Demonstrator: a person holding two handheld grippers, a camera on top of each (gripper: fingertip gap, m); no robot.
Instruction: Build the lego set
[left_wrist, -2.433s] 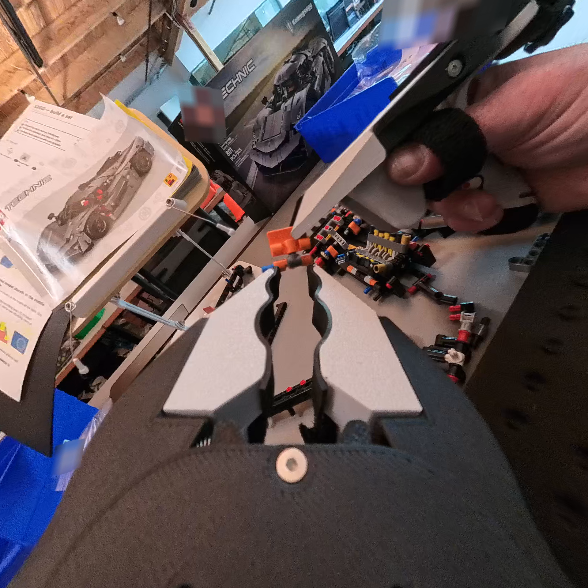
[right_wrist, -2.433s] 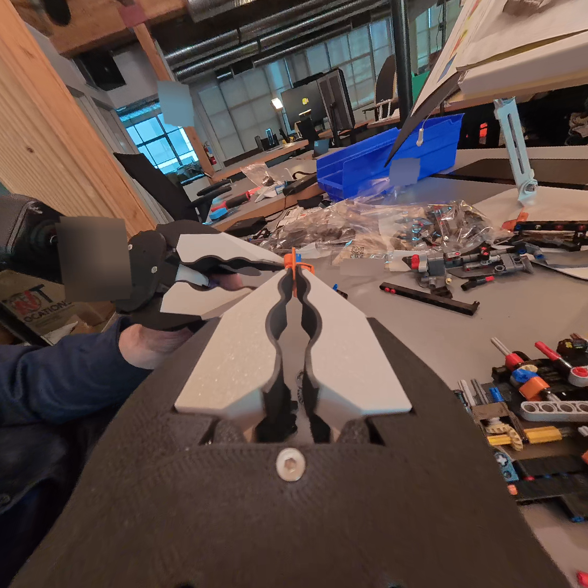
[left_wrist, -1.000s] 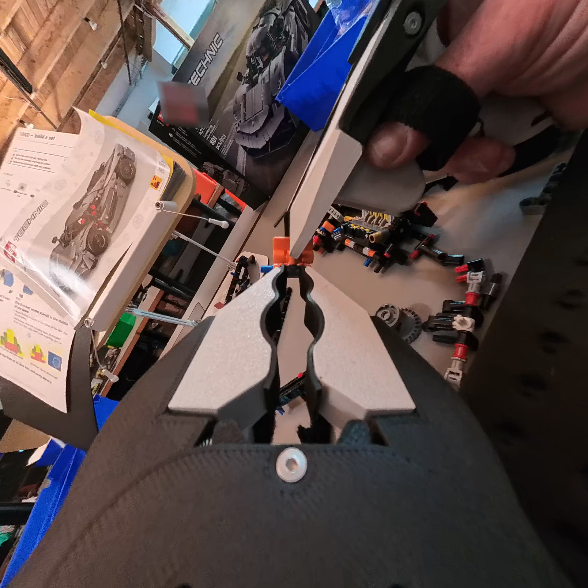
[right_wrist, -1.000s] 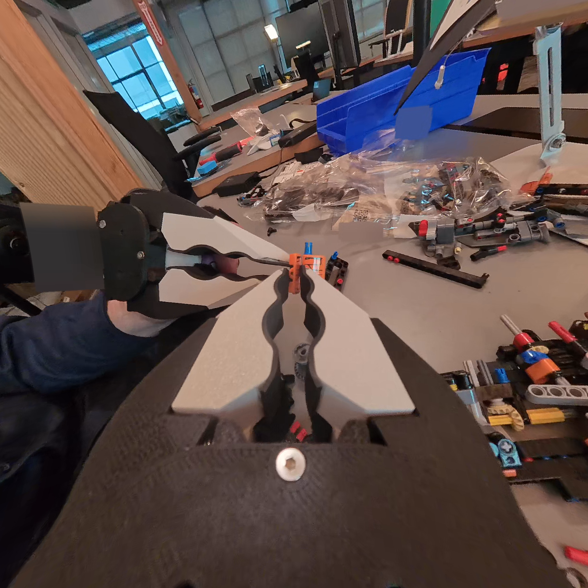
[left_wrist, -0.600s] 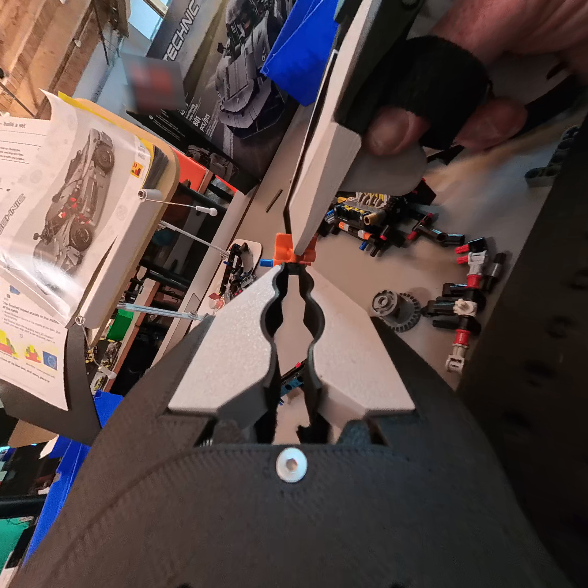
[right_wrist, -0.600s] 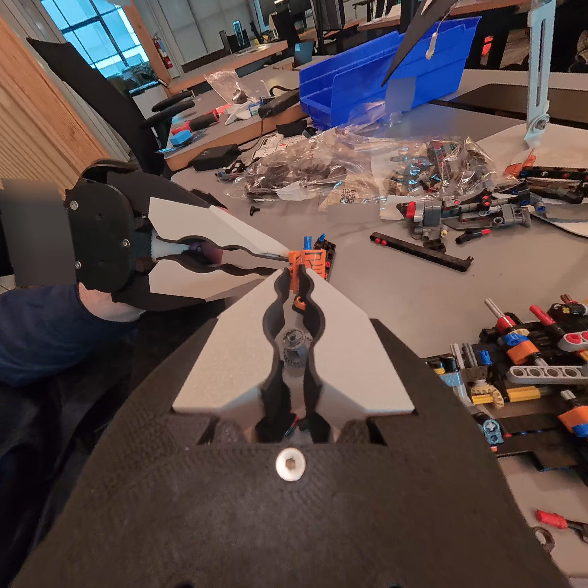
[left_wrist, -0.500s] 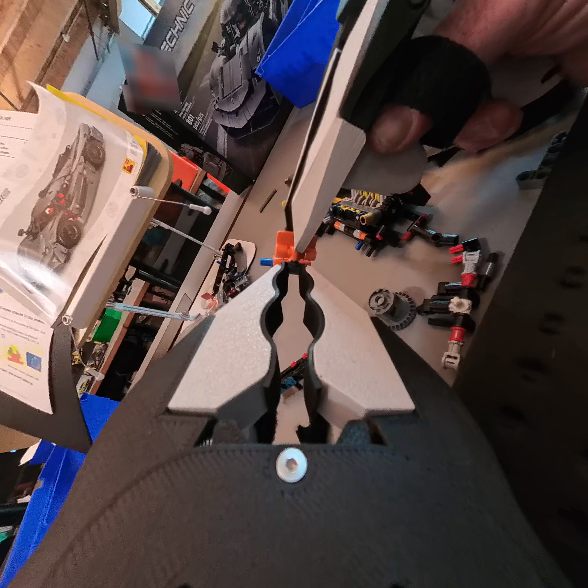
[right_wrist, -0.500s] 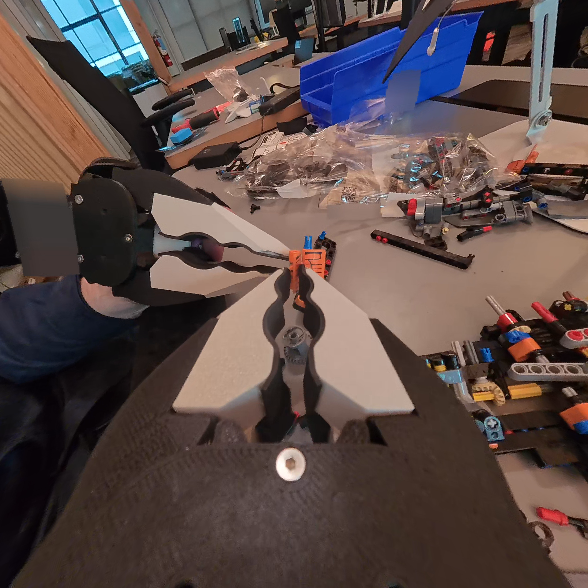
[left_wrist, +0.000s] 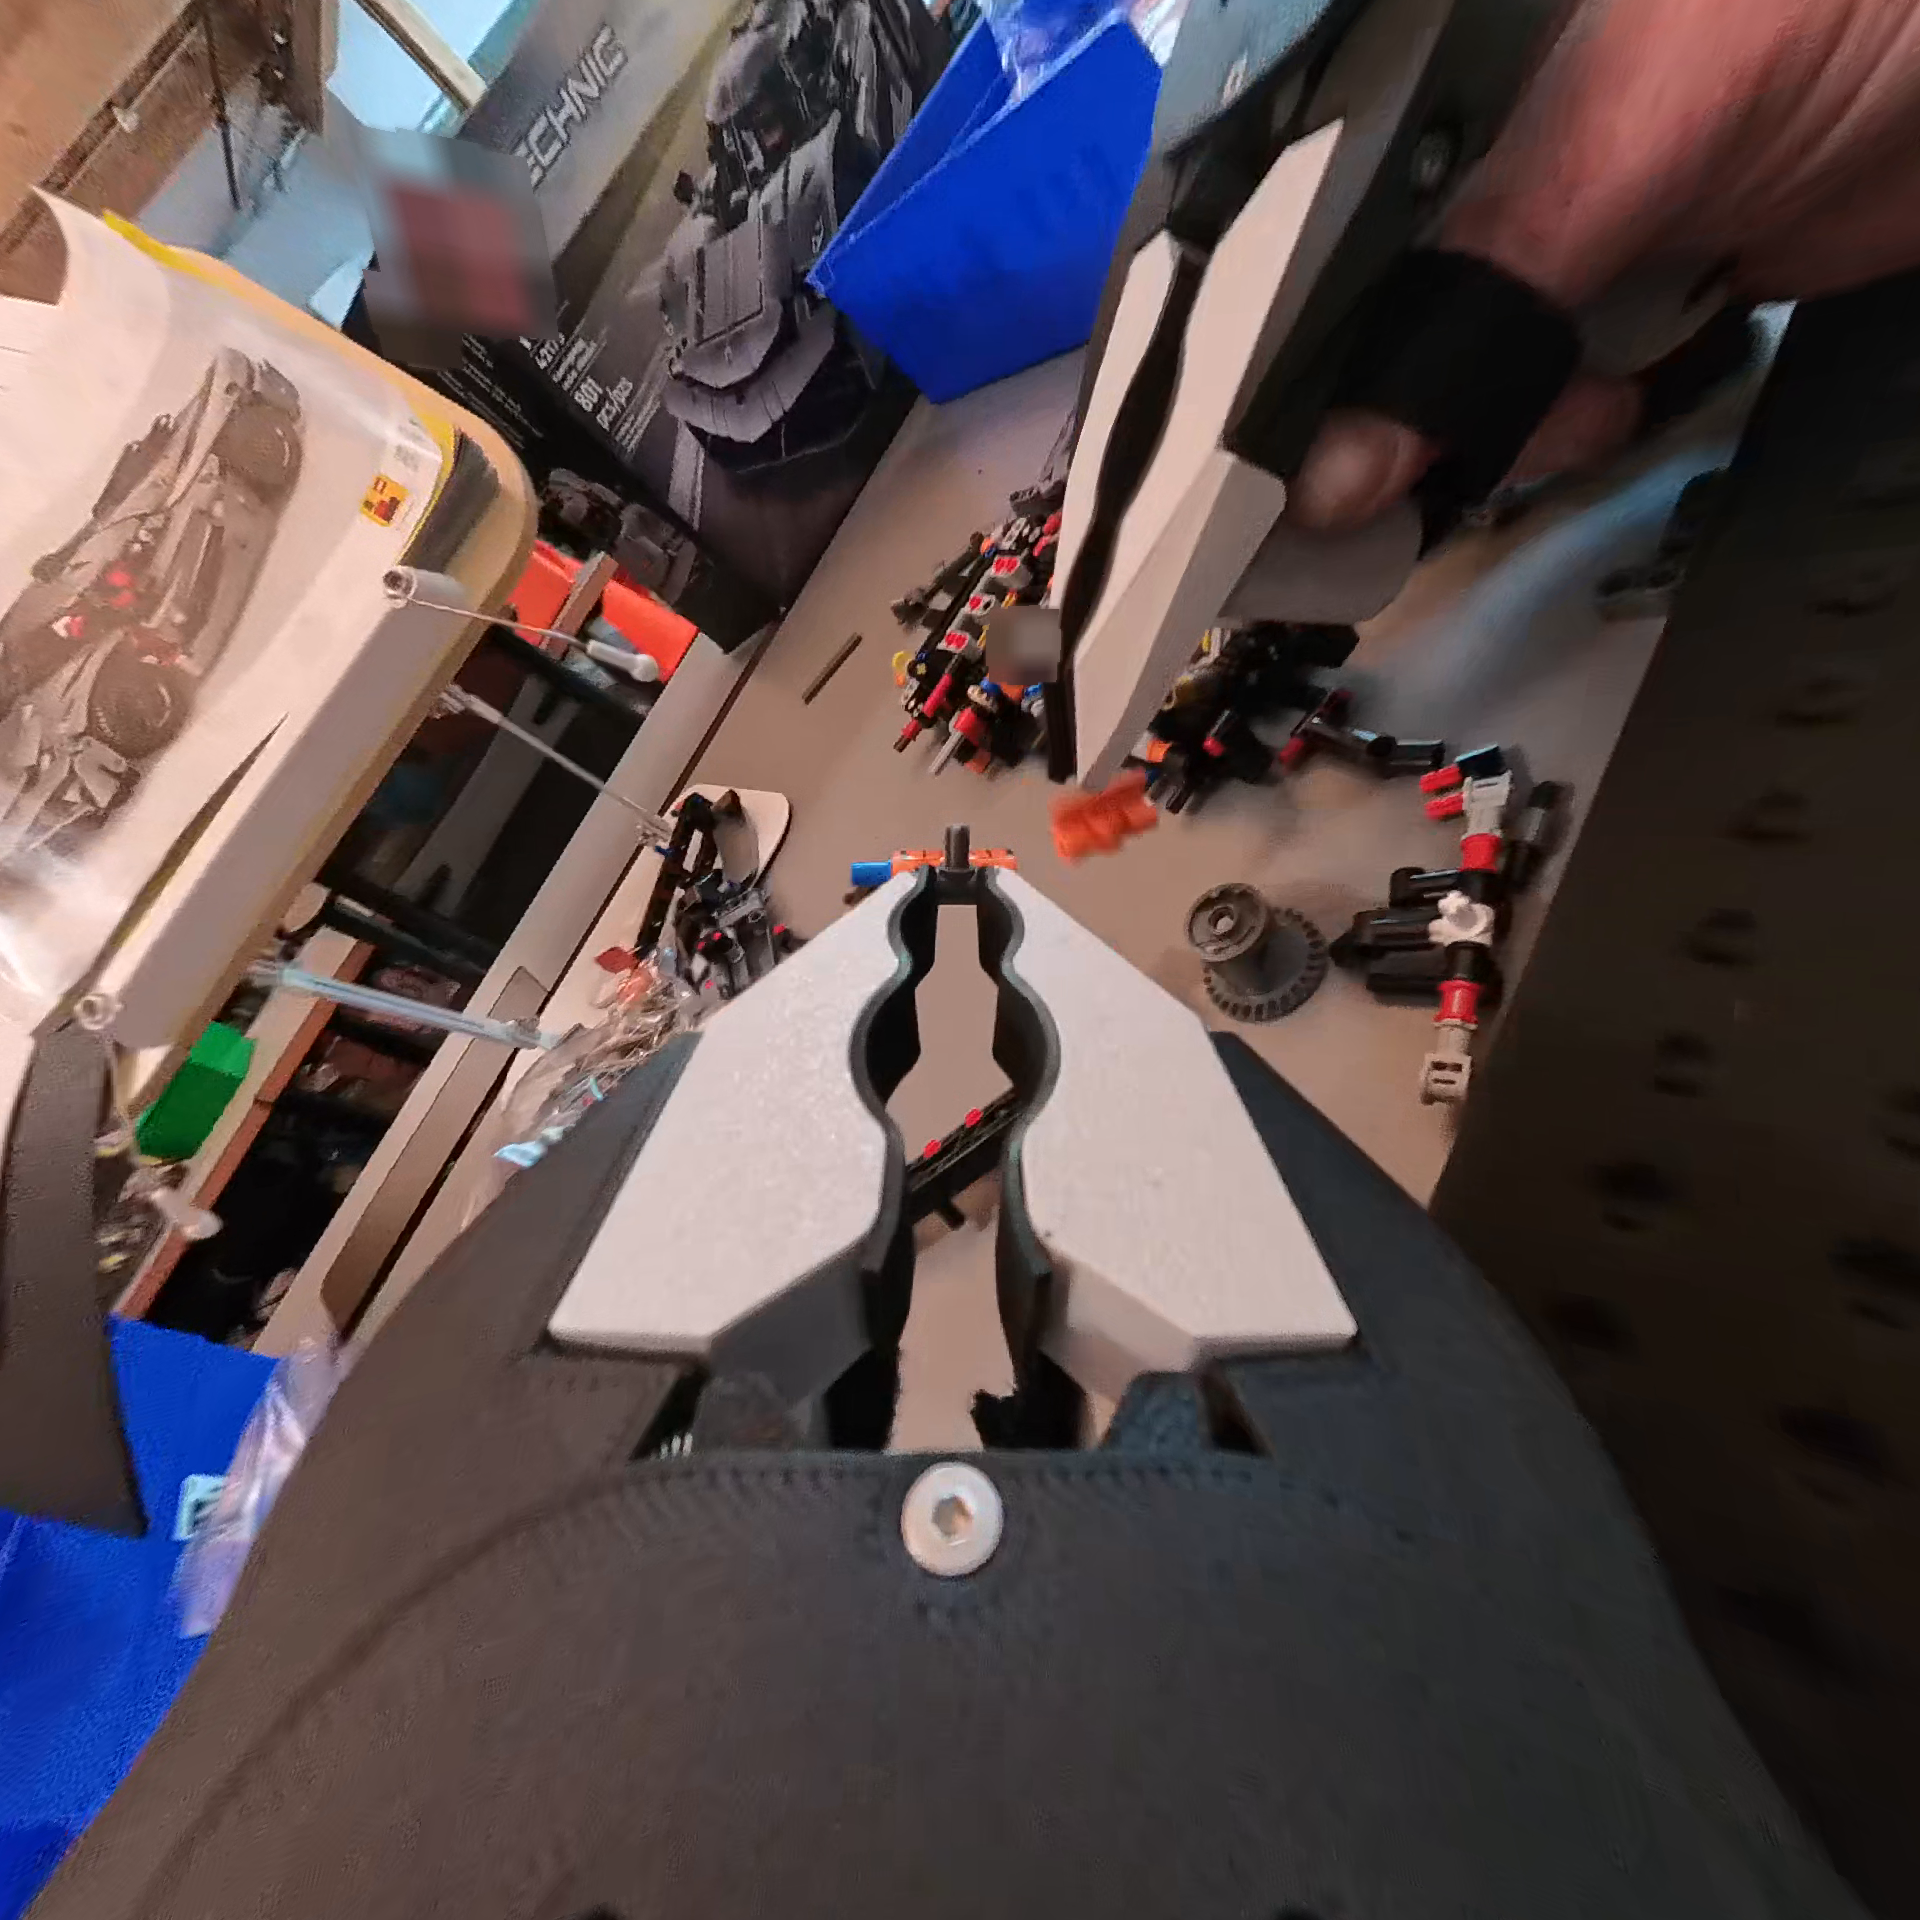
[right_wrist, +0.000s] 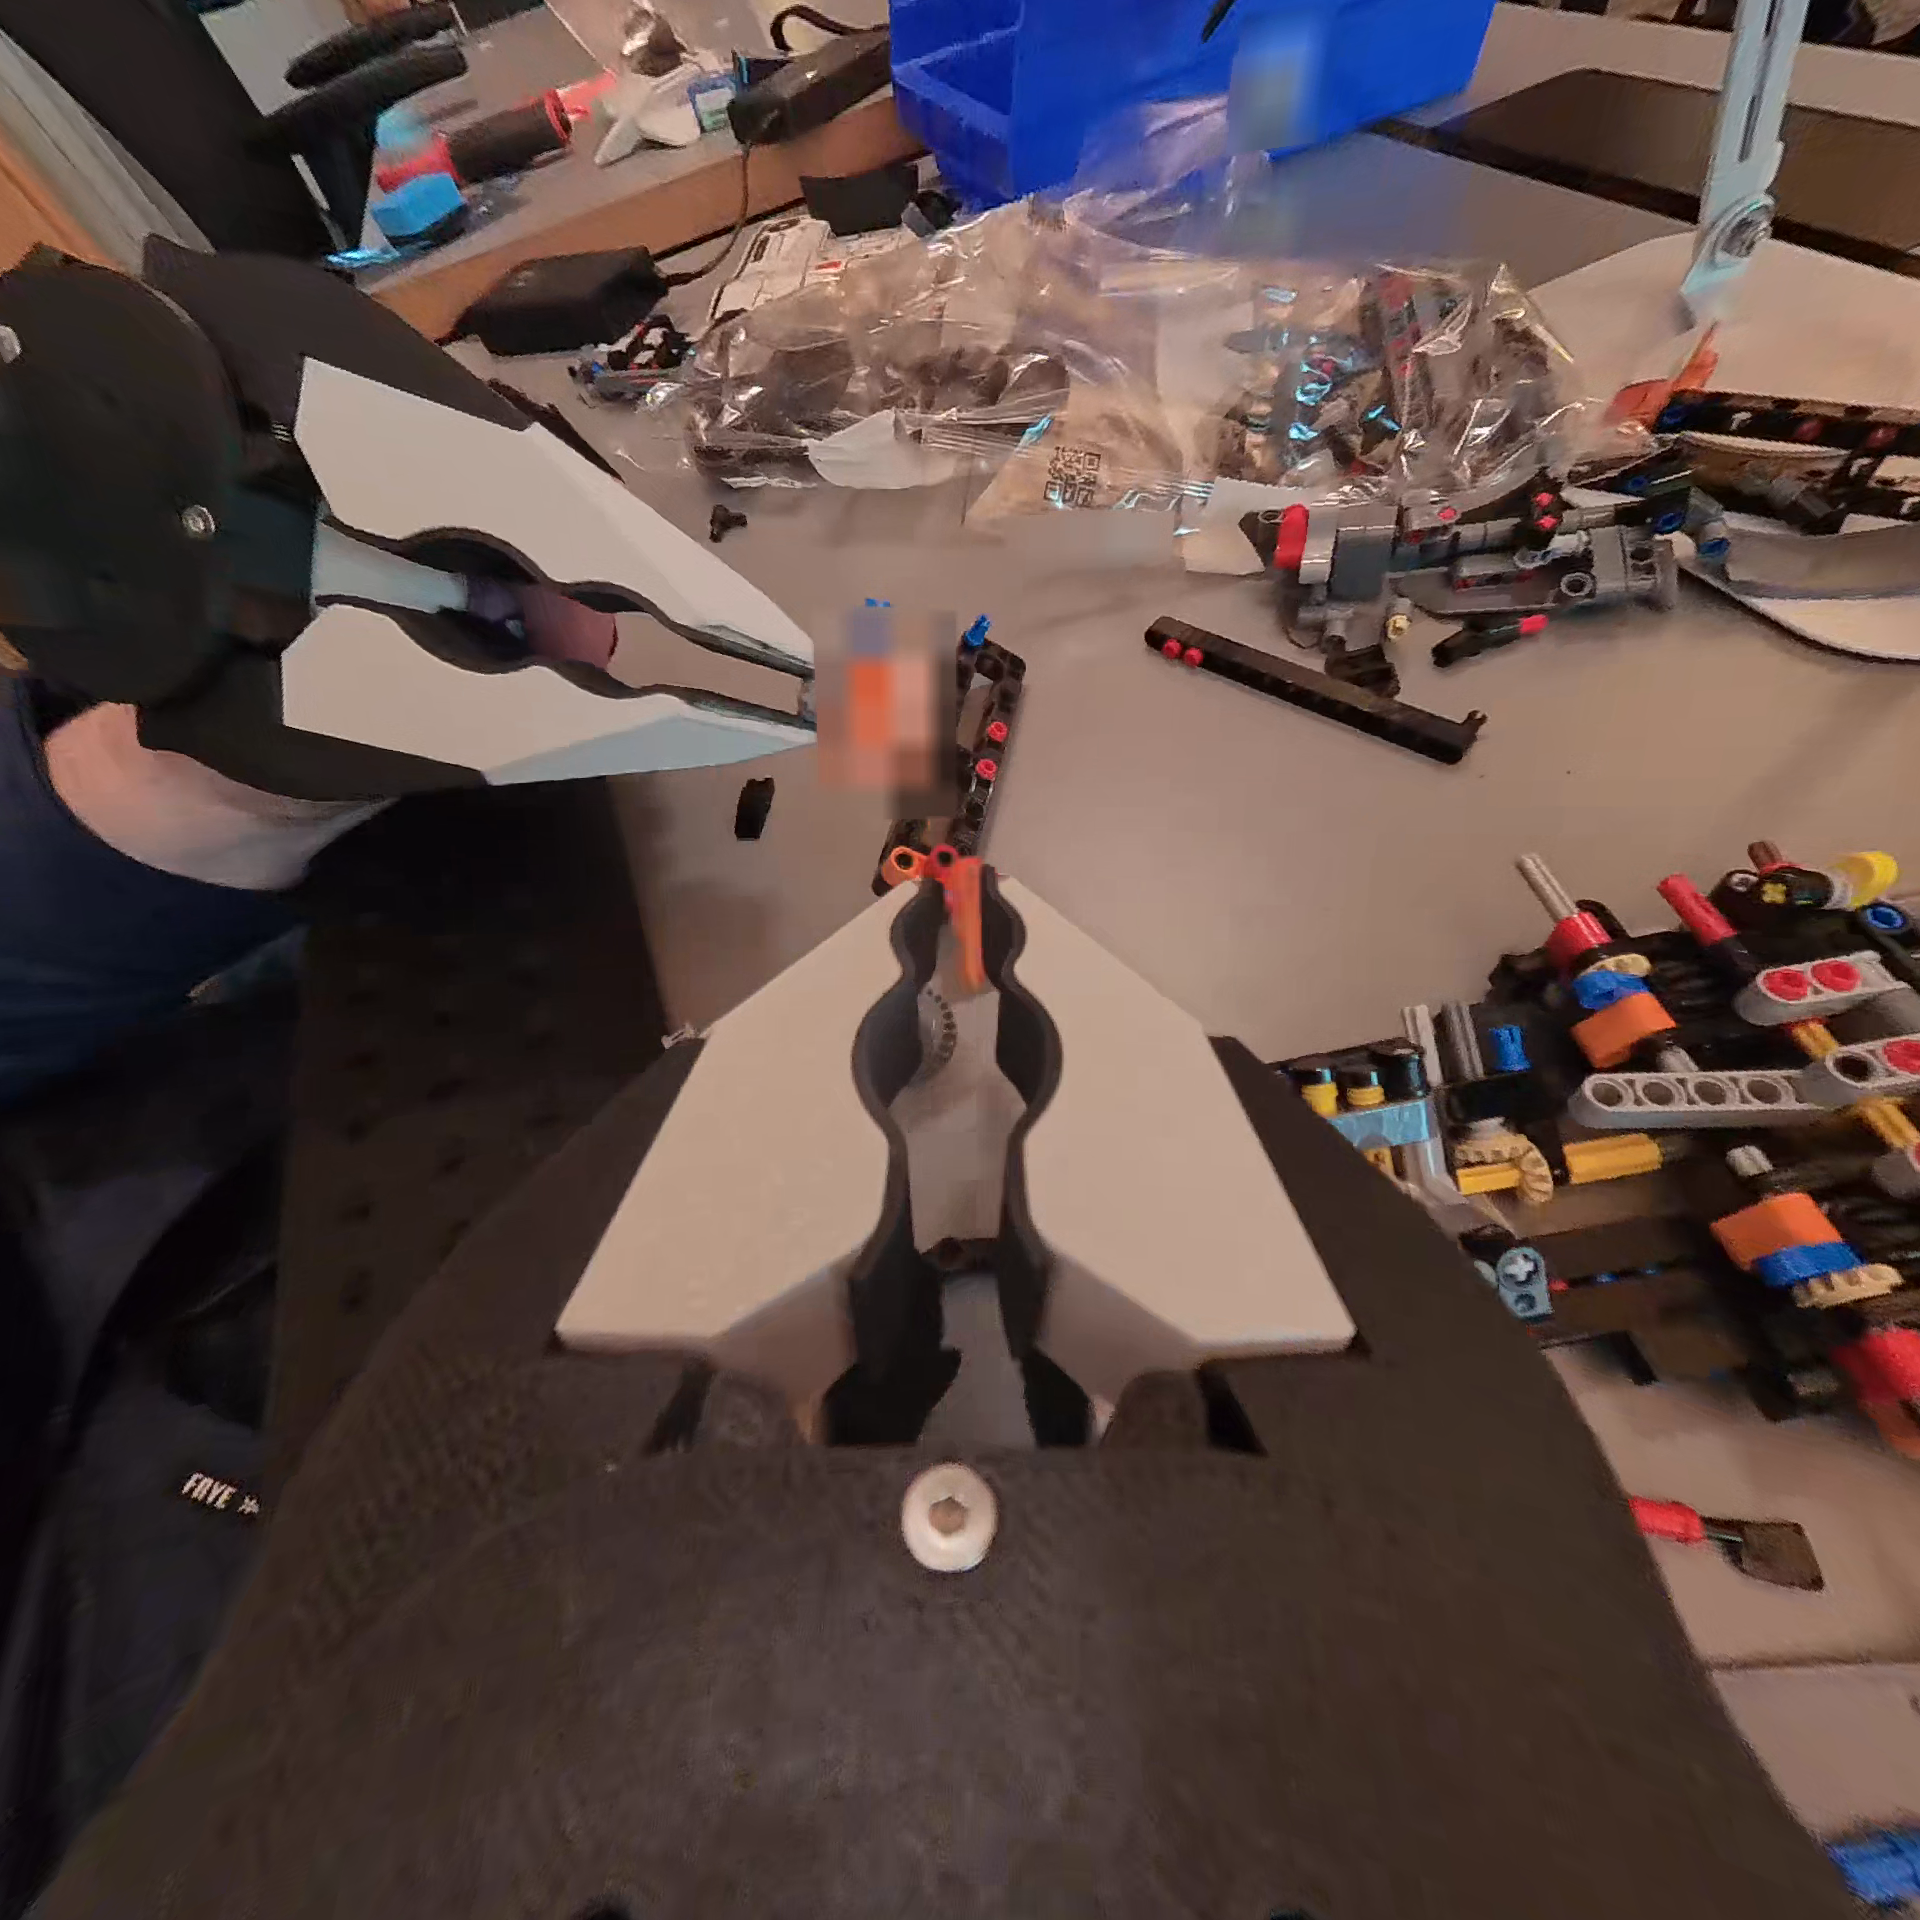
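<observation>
Pulling apart is what just happened: half a second ago both tongs met at one orange bit, and now they are well apart. The left tongs (left_wrist: 954, 871) are clenched on a small piece (left_wrist: 951, 858) at their tips, a dark axle with orange and blue on it. The right tongs (right_wrist: 954, 894) are clenched too, pinching an orange part (right_wrist: 968, 930) between the fingers. From the left tongs' side, the right tongs (left_wrist: 1081, 774) hang ahead and to the right, with the orange part (left_wrist: 1103, 826) at their tip (it looks blurry, so it is moving fast). Below both, on the grey table (right_wrist: 1195, 831), lie a gear (left_wrist: 1252, 951), a black beam (right_wrist: 1314, 701), bags of bricks (right_wrist: 1091, 395) and a half-built chunk (right_wrist: 1714, 1101). I think the join came undone, or the part was pulled off on purpose; I cannot tell which. Either way, the two bits are not stuck together now, so this step looks not done.
</observation>
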